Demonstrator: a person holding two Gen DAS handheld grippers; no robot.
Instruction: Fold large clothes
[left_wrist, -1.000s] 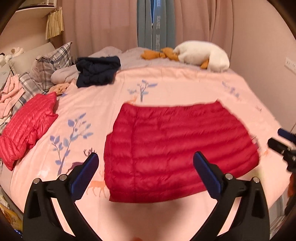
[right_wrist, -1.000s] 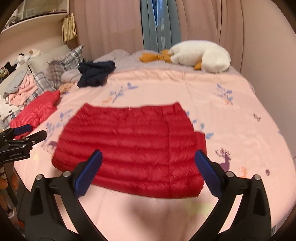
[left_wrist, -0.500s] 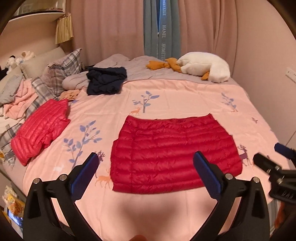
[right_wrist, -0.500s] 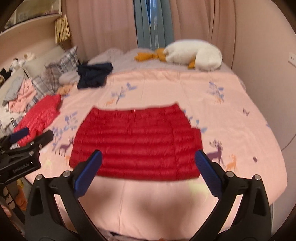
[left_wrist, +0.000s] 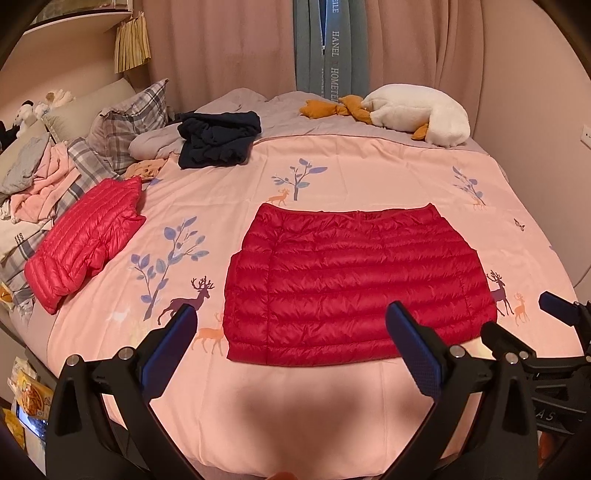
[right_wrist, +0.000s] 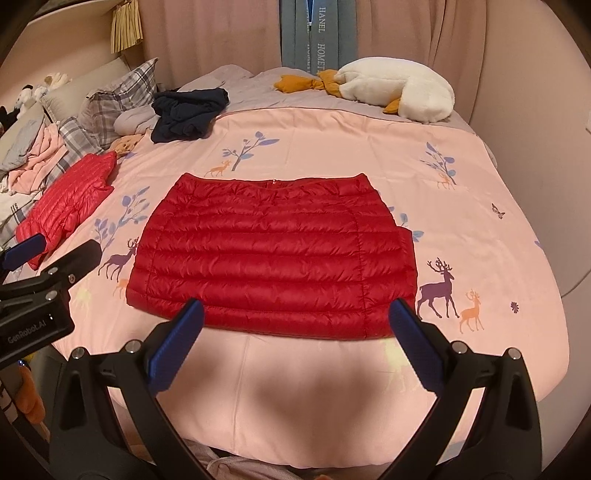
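Both grippers, left (left_wrist: 291, 338) and right (right_wrist: 293, 330), hung spread apart, empty, above the folded red jacket (left_wrist: 354, 284) on the bed (left_wrist: 369, 177).

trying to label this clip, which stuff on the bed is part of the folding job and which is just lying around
Part of the job:
- dark red puffer jacket, folded flat mid-bed
- left gripper, open, empty
- right gripper, open, empty

Just lying about:
- lighter red puffer jacket
- navy garment
- white plush goose
- plaid pillows
- pink clothes heap
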